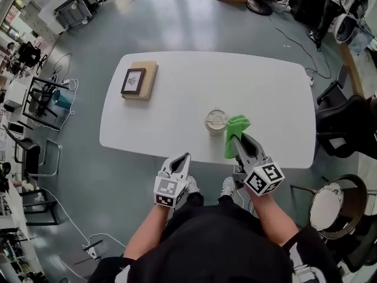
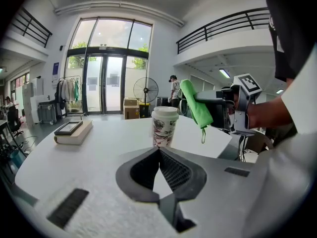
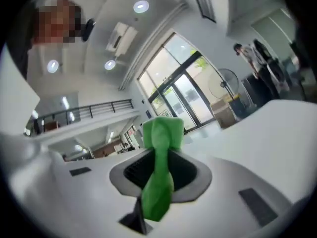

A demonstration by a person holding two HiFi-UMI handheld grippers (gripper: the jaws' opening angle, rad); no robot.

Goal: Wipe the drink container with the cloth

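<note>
Nearest the head camera, the left gripper hovers just off the near edge of the white oval table; its own view shows the jaws together with nothing between them. Alongside, the right gripper is clamped on a bunched green cloth, held up over the table's near edge. Just beside the cloth stands the white-lidded paper drink cup, upright and unsupported. Well beyond, at the far left, a dark-framed picture rests on a tan block. Hazard: the cup appears light and no gripper steadies it, so a sideways wipe could tip it or slide it toward the near edge. The cloth is pinched as a narrow strip and could pull free under drag. In the head view the cloth seems to touch the lid; the left gripper view shows a gap between cloth and cup, plus the printed wall. The right gripper view looks upward and omits the cup.
</note>
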